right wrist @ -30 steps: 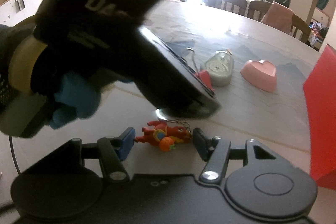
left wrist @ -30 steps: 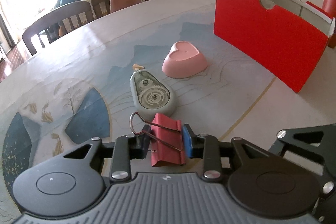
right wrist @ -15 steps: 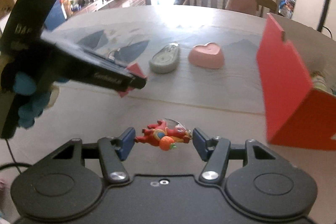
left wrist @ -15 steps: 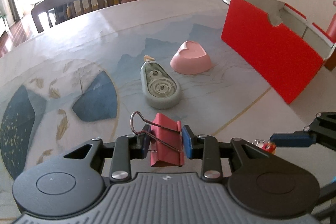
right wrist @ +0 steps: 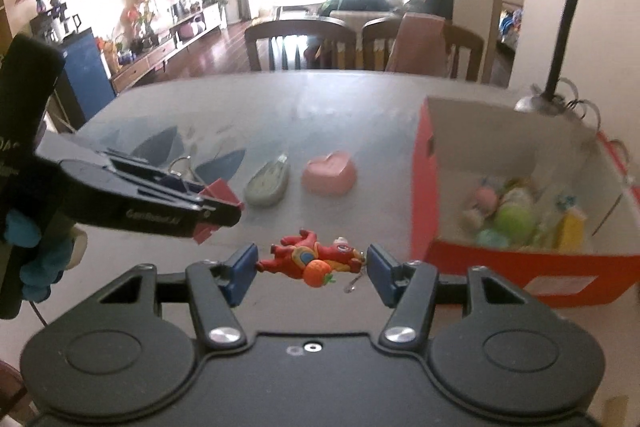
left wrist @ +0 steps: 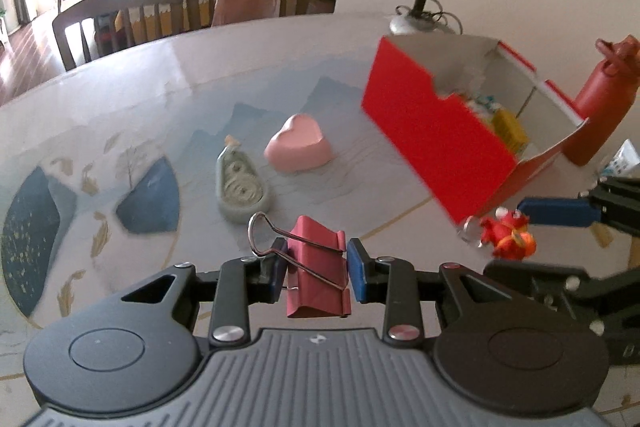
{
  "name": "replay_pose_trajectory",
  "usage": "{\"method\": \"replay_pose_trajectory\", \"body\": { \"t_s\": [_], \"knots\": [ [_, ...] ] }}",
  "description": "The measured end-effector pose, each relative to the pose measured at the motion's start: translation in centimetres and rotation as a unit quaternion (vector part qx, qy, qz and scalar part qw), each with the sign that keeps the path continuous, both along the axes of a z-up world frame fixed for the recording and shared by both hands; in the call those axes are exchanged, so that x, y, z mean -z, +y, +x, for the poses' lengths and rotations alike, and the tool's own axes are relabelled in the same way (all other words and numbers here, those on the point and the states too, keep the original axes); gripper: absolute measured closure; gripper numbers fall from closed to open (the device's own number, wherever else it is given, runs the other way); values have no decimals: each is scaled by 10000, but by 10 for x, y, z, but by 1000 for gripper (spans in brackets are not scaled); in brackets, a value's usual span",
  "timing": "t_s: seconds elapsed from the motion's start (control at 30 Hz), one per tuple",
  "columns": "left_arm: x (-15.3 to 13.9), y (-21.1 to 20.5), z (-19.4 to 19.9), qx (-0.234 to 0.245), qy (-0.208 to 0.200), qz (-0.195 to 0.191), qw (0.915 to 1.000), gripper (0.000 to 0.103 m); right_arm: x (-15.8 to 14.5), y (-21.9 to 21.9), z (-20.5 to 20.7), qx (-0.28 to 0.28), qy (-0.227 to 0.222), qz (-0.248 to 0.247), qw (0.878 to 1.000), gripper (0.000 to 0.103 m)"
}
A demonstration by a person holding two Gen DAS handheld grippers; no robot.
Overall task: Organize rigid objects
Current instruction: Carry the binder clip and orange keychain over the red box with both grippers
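Note:
My left gripper [left wrist: 316, 269] is shut on a red binder clip [left wrist: 316, 267] and holds it above the table. My right gripper [right wrist: 312, 265] is shut on a red figure keychain [right wrist: 312, 259], also held above the table. The keychain [left wrist: 506, 235] and a right fingertip [left wrist: 556, 211] show in the left wrist view. The left gripper with its clip [right wrist: 218, 195] shows at the left of the right wrist view. A red open box [left wrist: 436, 143] with several small items inside stands at the right; it also shows in the right wrist view [right wrist: 520, 259].
A grey-green correction tape dispenser [left wrist: 242, 187] and a pink heart-shaped dish [left wrist: 300, 149] lie on the table [left wrist: 200, 87] ahead. A red bottle [left wrist: 600, 107] stands behind the box. A desk lamp [left wrist: 424, 7] stands at the table's far edge. Chairs [left wrist: 120, 23] stand beyond.
Both grippers have risen from the table with their objects. The views now look down into the red box, which has come closer on the right.

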State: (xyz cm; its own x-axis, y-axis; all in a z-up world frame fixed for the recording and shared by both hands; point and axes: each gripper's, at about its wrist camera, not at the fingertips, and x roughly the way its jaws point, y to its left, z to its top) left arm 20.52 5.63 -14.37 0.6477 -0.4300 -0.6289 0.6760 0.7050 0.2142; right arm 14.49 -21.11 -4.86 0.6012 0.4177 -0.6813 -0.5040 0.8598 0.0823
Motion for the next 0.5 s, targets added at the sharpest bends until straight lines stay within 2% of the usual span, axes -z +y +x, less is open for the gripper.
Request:
{"method": "replay_pose_trajectory", "body": {
  "t_s": [0.2,0.5],
  "knots": [
    [-25,-25,-18,184,-44,-137,9997,71,-25,-27,15,109,-233,-11,9997,44],
    [-46,-83,-39,601,-309,-157,9976,71,-36,-71,47,271,-493,-159,9983,44]
  ]
}}
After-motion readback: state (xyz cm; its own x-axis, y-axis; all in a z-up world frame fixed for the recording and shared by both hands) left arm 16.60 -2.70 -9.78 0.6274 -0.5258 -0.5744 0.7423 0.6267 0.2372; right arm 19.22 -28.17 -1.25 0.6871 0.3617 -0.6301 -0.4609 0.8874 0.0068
